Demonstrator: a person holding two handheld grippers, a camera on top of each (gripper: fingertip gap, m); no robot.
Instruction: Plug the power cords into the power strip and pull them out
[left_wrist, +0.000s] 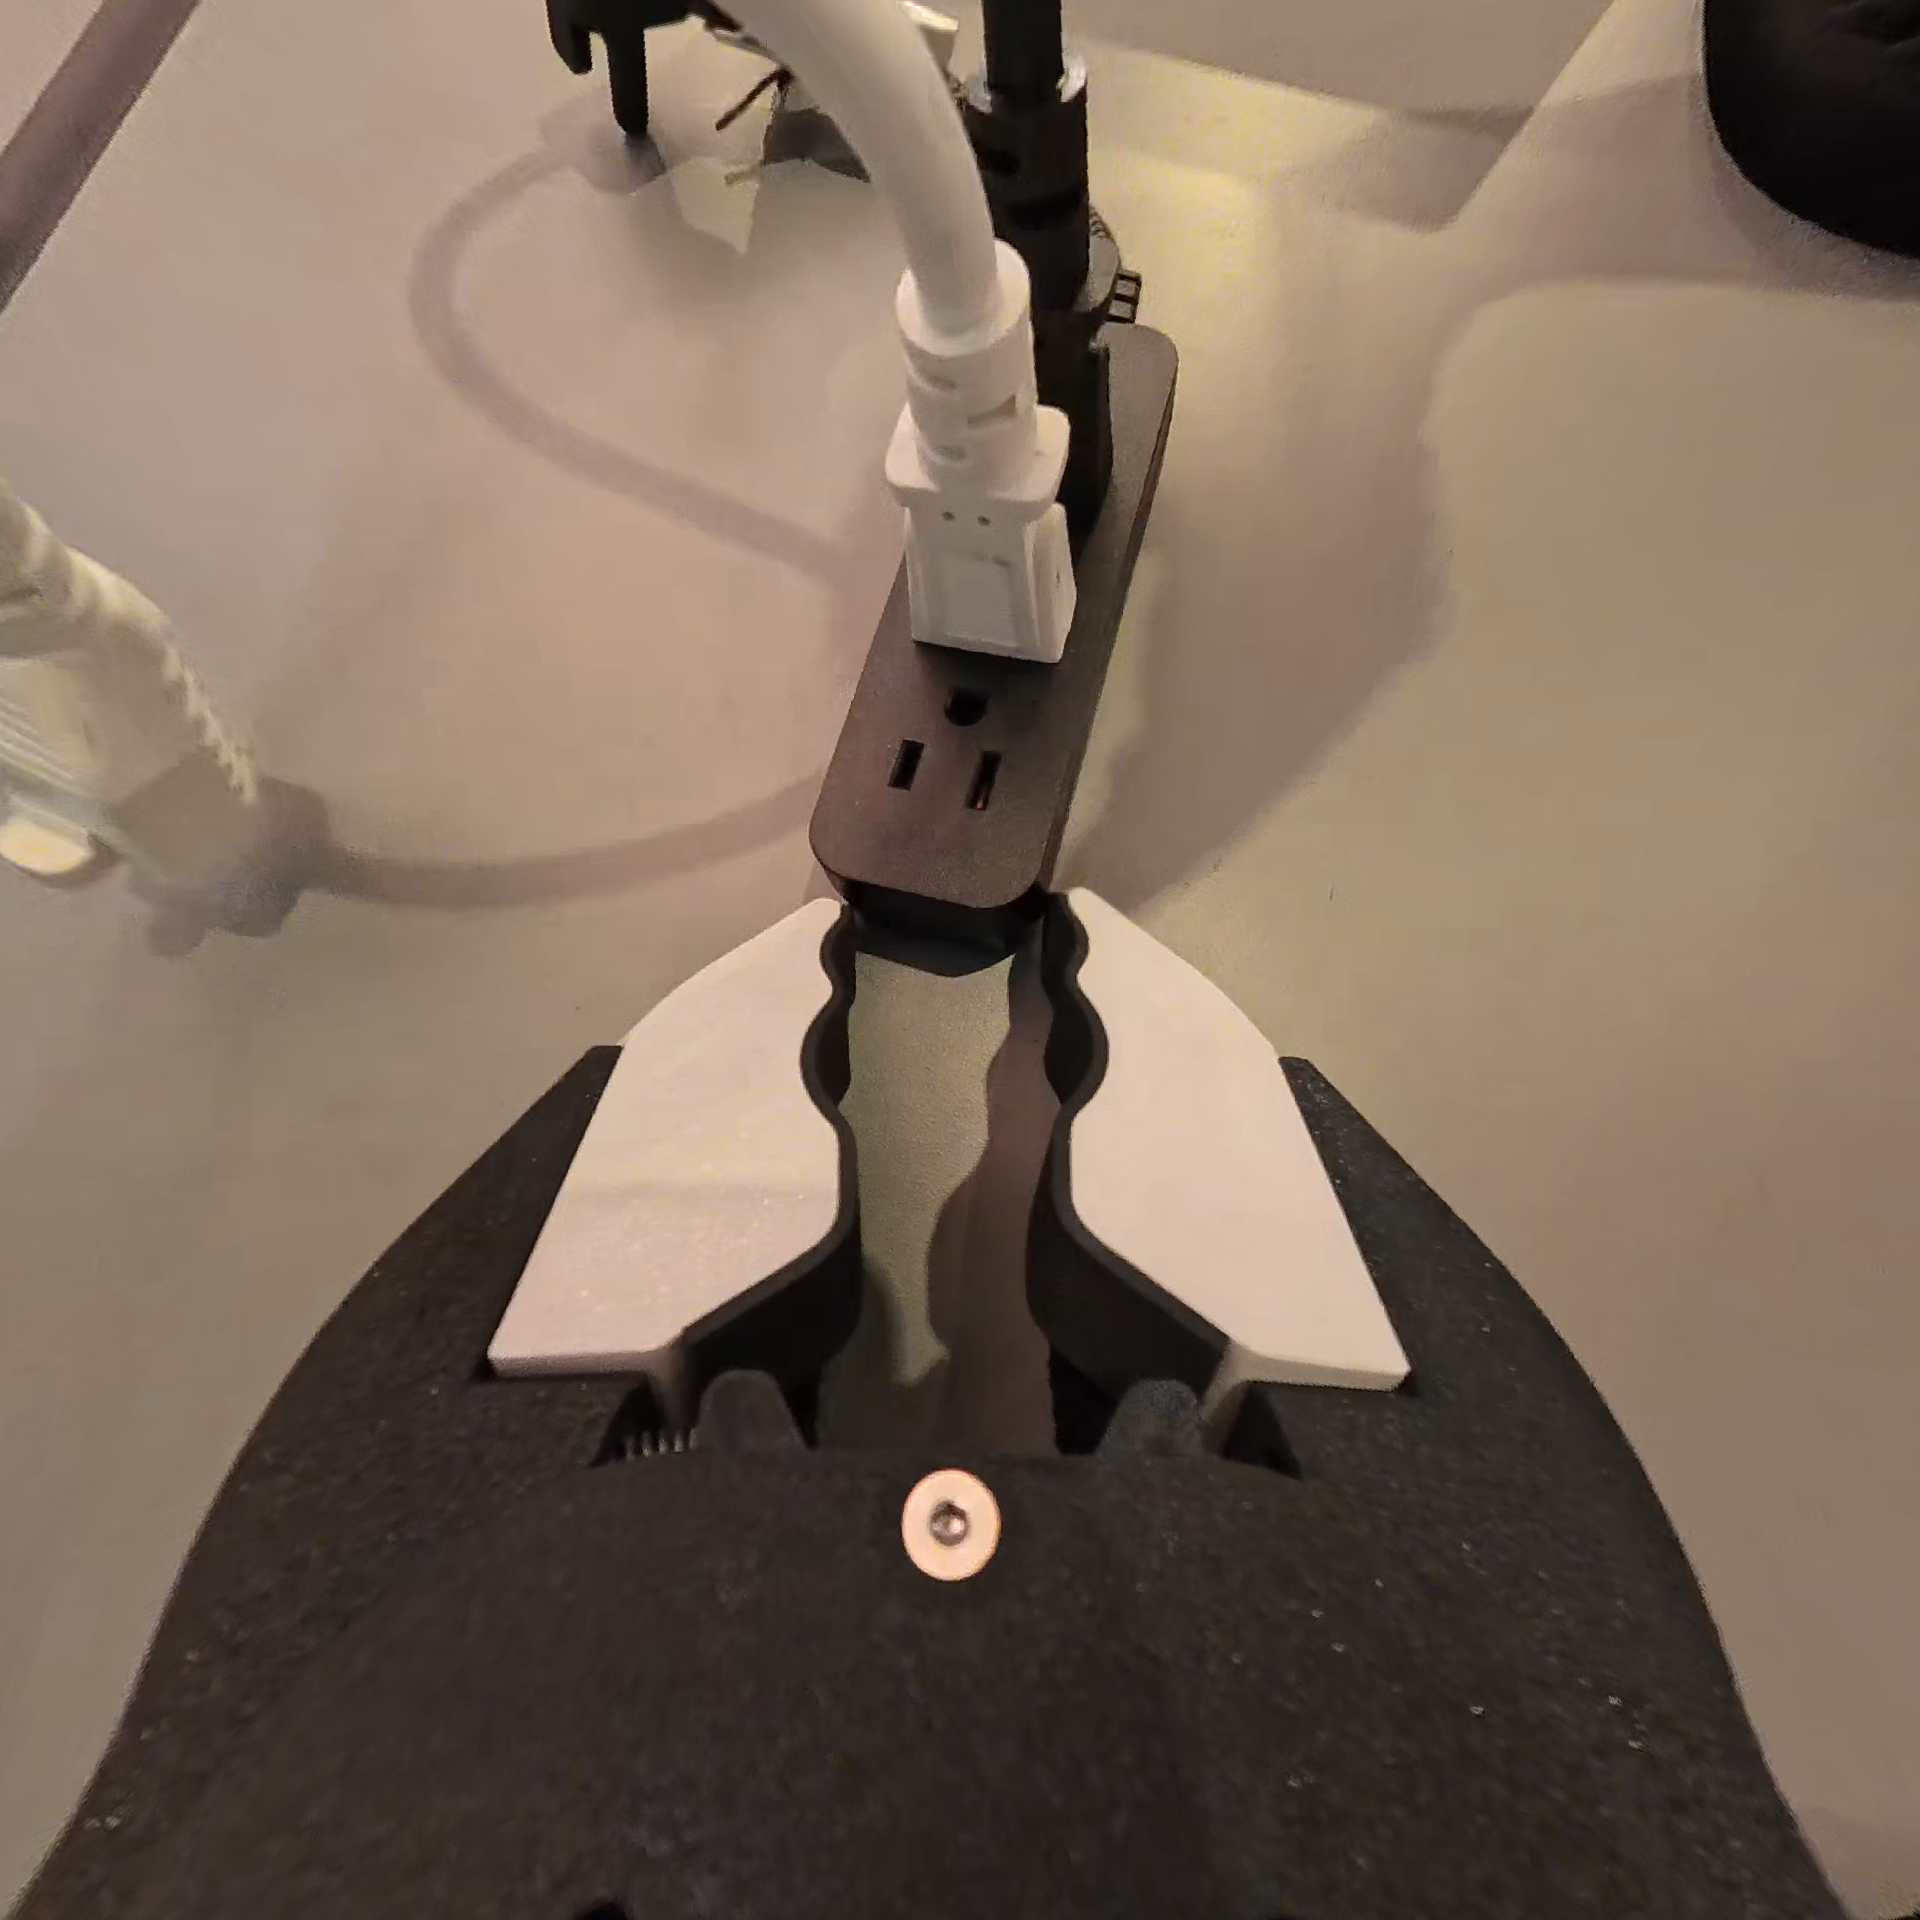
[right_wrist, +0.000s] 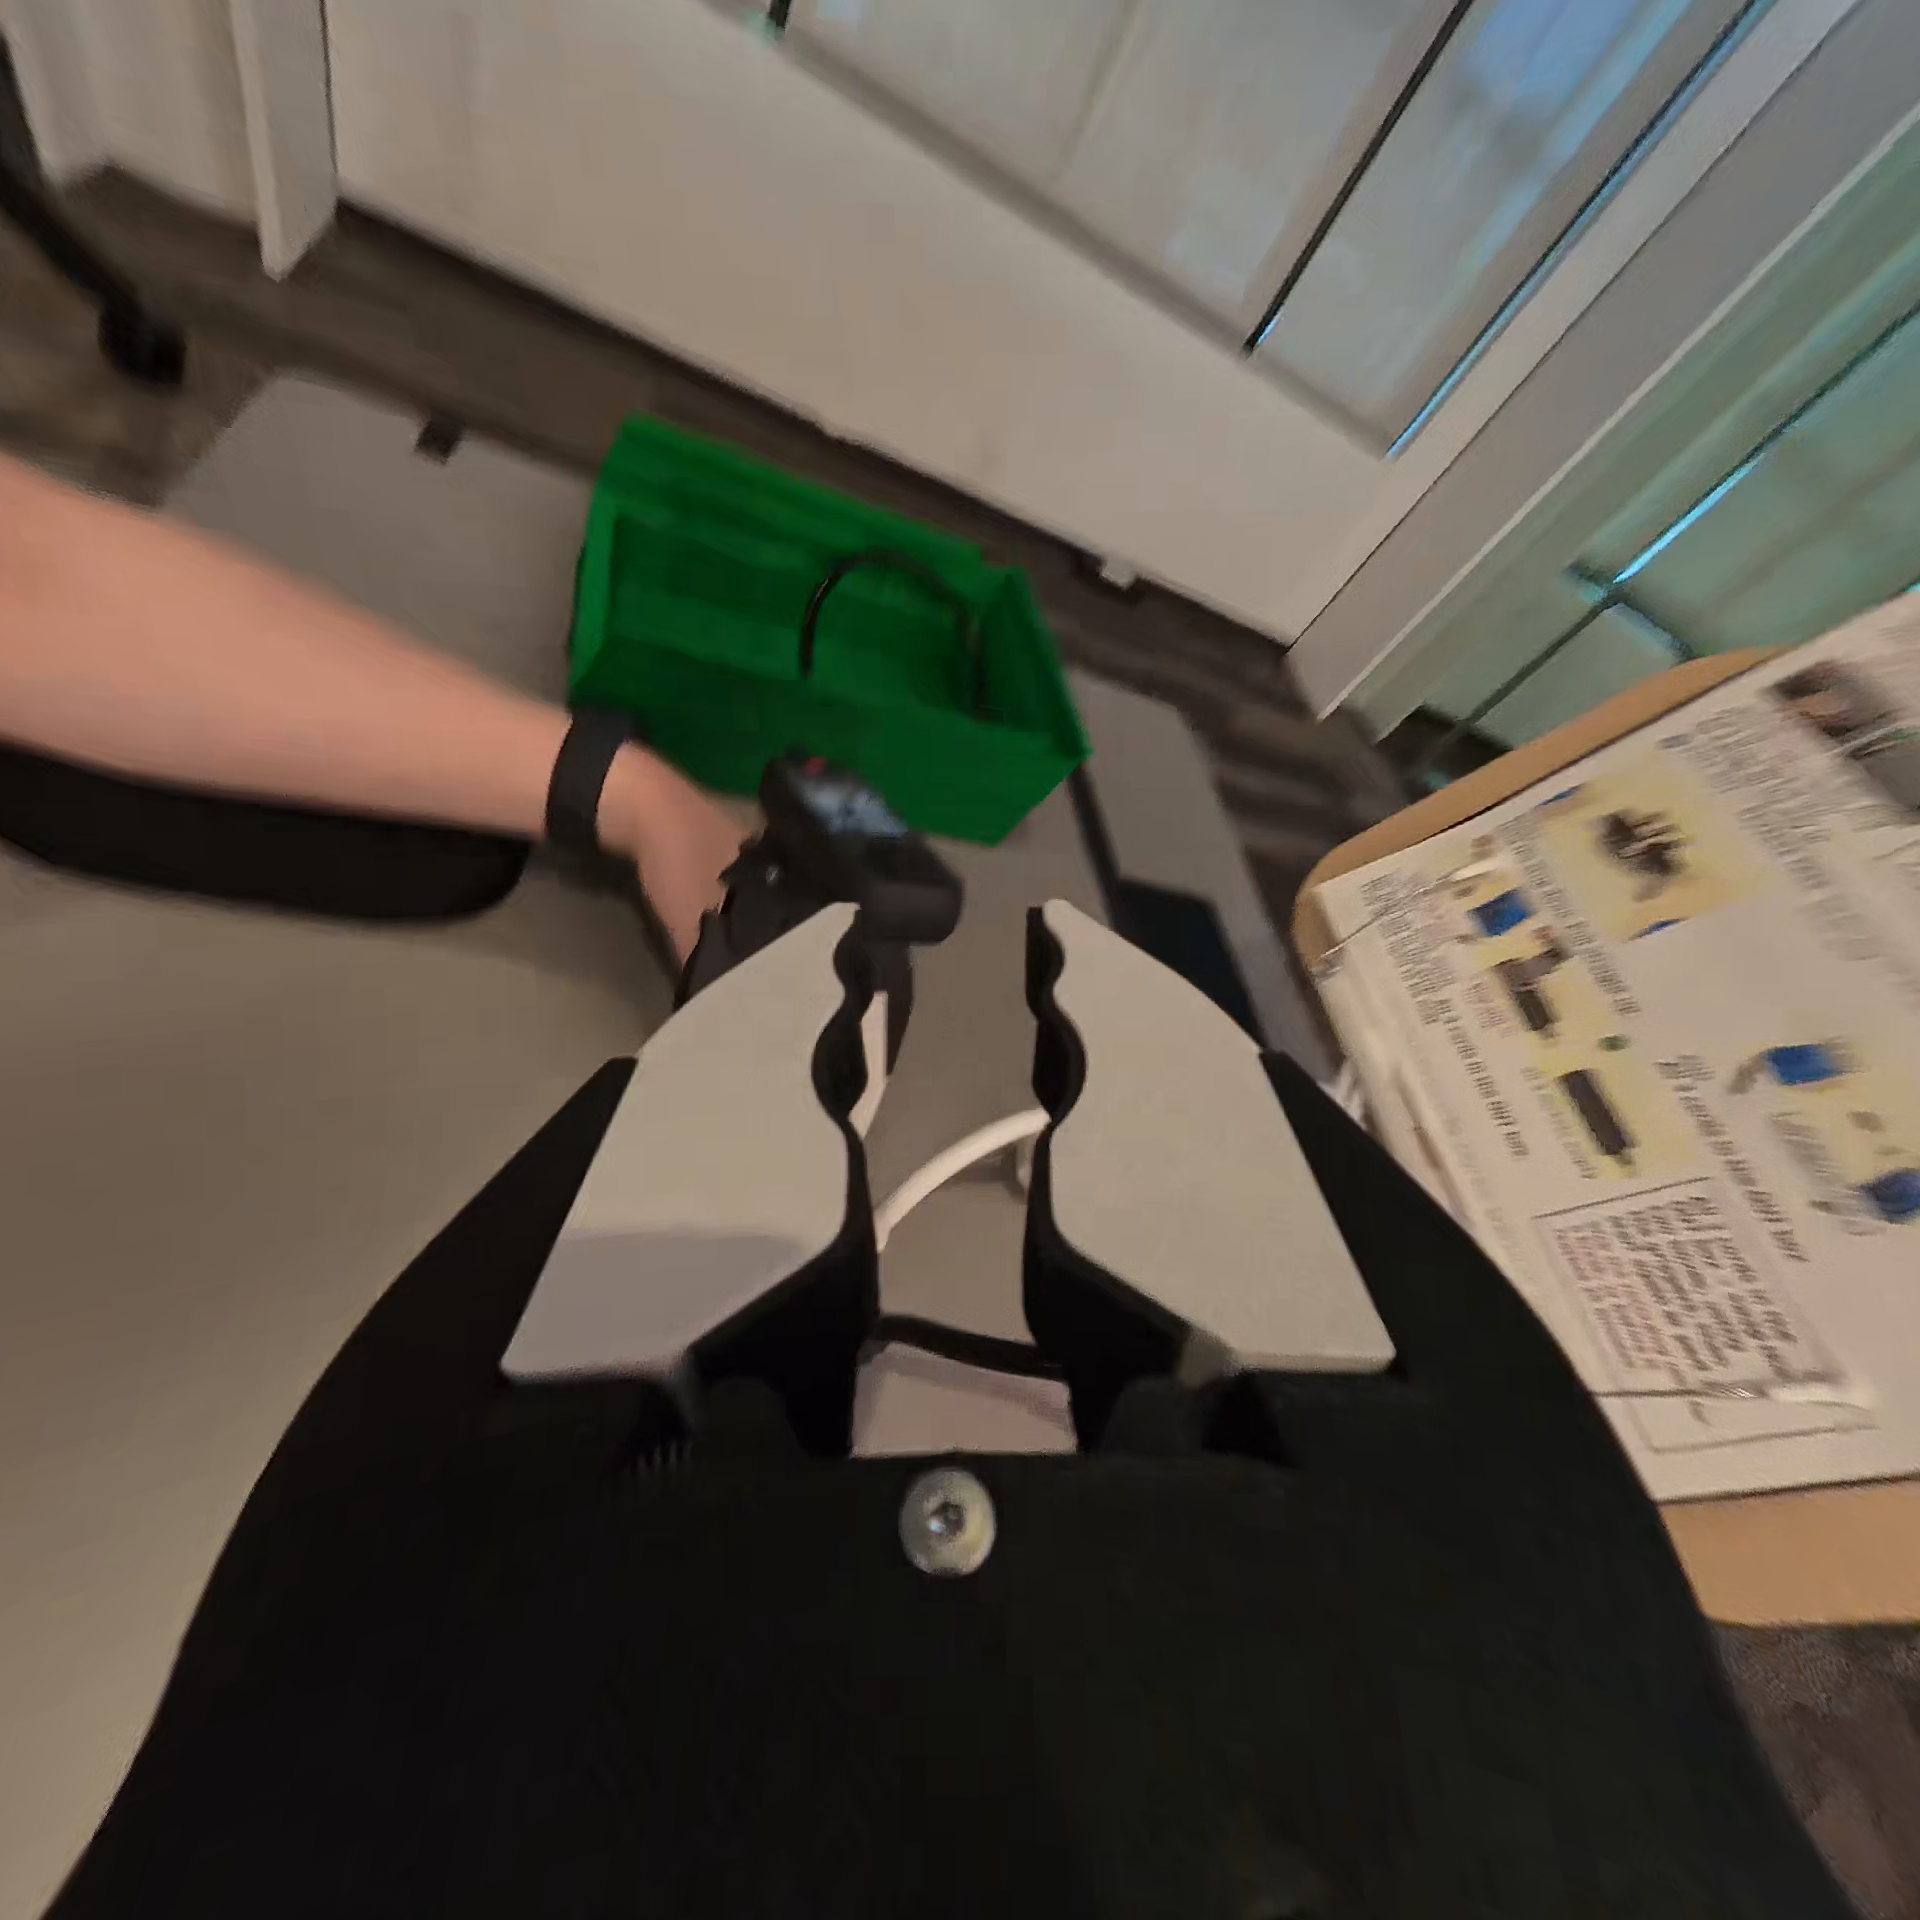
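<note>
A black power strip (left_wrist: 966, 748) lies on the pale table (left_wrist: 1507, 935), running away from me. My left gripper (left_wrist: 948, 925) is shut on its near end. A white plug (left_wrist: 987, 561) with a thick white cord (left_wrist: 935, 187) sits in the middle outlet. A black plug (left_wrist: 1081, 312) sits in the outlet behind it. The nearest outlet (left_wrist: 951, 764) is empty. A loose white plug (left_wrist: 73, 717) shows blurred at the left edge. My right gripper (right_wrist: 945, 920) is open and empty, held above the table; its view is blurred.
A loose black plug (left_wrist: 613, 62) is at the top left. In the right wrist view a person's arm (right_wrist: 312, 686) with a black wristband holds the other gripper (right_wrist: 831, 831). A green bin (right_wrist: 821, 644) stands beyond it. A printed sheet (right_wrist: 1621, 1039) lies at right. About 25 cm separates my left fingertips from my right.
</note>
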